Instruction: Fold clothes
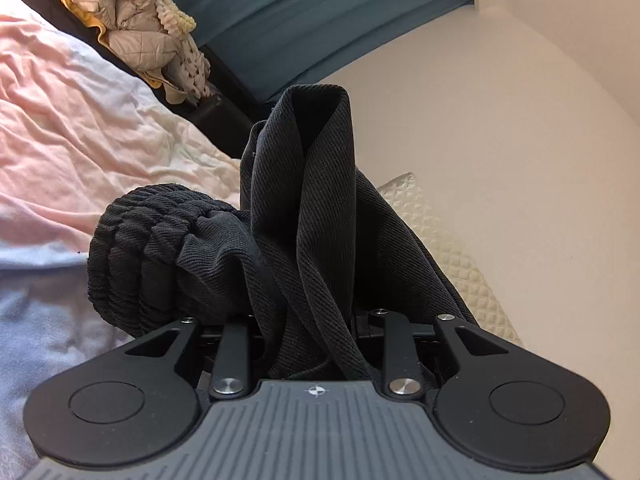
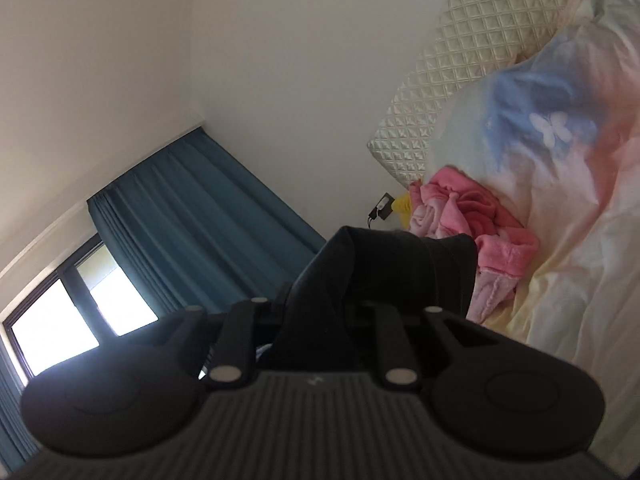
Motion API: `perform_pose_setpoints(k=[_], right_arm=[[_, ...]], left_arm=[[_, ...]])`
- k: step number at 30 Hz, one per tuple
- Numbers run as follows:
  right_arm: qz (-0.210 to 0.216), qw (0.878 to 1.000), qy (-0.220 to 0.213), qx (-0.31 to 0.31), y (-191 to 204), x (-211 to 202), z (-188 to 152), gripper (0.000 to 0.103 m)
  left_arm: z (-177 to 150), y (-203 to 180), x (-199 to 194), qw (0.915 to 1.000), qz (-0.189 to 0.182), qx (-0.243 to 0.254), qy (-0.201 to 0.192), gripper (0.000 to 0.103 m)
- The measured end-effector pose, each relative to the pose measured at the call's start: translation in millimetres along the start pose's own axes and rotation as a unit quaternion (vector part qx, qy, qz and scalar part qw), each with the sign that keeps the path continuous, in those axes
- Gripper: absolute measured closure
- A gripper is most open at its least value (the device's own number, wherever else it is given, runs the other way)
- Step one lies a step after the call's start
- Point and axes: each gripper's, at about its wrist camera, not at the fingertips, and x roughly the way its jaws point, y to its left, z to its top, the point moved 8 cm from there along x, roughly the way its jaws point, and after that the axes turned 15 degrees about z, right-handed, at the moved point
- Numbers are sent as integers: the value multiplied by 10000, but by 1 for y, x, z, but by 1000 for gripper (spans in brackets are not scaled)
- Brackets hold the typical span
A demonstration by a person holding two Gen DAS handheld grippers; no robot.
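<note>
A black twill garment (image 1: 320, 184) rises out of my left gripper (image 1: 308, 312) in folds that cover the fingers. Its gathered elastic end (image 1: 140, 256) bulges to the left of the jaws. The left gripper is shut on this cloth and held above the bed. In the right wrist view, more of the black garment (image 2: 384, 268) is bunched between the jaws of my right gripper (image 2: 320, 304), which is shut on it and tilted slightly upward. The fingertips of both grippers are hidden by the fabric.
A bed with a pastel pink, blue and white sheet (image 1: 80, 128) lies below. A cream quilted headboard (image 2: 460, 76) stands against the wall. Beige quilted jackets (image 1: 132, 20) are piled near a teal curtain (image 2: 192, 216). A pink fleece garment (image 2: 476, 224) lies by the pillow (image 2: 540, 128).
</note>
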Motion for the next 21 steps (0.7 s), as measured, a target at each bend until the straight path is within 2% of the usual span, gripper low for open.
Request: perform_pose_setpoints(k=[1,3,6,7,9,11,12,13,15,19,21], right_arm=[[-287,9996,58,7,-16,1,-11,82],[-1185,9917,374,342,-60,1,-40,81],[-2340,9661,760,786,-115,-8,-79,74],[-2497,9590,844,1037,-129,-15,-90,71],[-2545,9544,870,1297,-141,-21,-97,70],[-2567,9525,901,1368,-143,-23,-100,70],[-2565,9532,920,1308,-139,-23,-99,69],[-2572,9530,933,1299,-138,-22,-97,67],[-2647,9518,992,1187,-124,-21,-84,61],[-2834,9510,1099,574,-93,-24,-62,58],[-2784,9541,1064,291,-76,-27,-52,57]], left_arm=[[-6,8,13,9999,132,49,93,72],[-13,23,35,9992,227,166,294,72],[-24,36,47,9985,243,284,394,72],[-26,40,49,9984,267,292,401,71],[-30,45,46,9983,293,260,422,68],[-36,46,33,9977,423,263,459,58],[-37,47,27,9970,517,277,505,47],[-34,47,23,9960,623,295,574,28],[-30,43,-7,9933,870,538,542,16],[-7,39,-67,9867,1206,1061,267,11],[10,38,-110,9801,1409,1398,33,10]])
